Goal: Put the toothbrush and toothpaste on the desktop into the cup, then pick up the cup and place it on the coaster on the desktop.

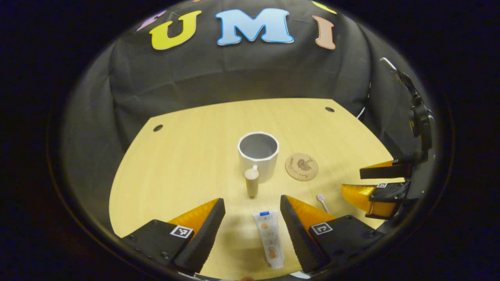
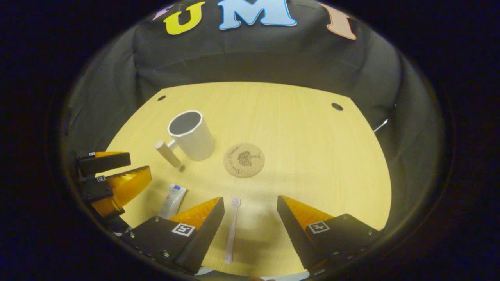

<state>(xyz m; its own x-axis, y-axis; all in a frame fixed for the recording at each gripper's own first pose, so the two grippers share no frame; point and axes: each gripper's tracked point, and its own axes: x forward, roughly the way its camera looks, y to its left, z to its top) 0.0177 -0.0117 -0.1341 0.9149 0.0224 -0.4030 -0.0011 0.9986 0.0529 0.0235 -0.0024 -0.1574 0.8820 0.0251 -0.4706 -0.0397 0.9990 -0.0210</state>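
A white cup (image 1: 258,156) with a wooden handle (image 1: 252,181) stands upright mid-table, empty as far as I can see. Right of it lies a round cork coaster (image 1: 301,166). The toothpaste tube (image 1: 269,238) lies flat between the fingers of my open left gripper (image 1: 252,201), untouched. My right gripper (image 1: 353,181) hovers at the right. In the right gripper view, the toothbrush (image 2: 232,230) lies on the table between the fingers of my open right gripper (image 2: 250,200), nearer its left finger. Cup (image 2: 191,134), coaster (image 2: 244,160), toothpaste (image 2: 172,201) and left gripper (image 2: 138,164) show there too.
The wooden tabletop (image 1: 187,164) has small dark holes near its far corners (image 1: 158,128) (image 1: 329,109). Black cloth walls close in behind and at both sides. Bare wood stretches to the right of the coaster (image 2: 332,164).
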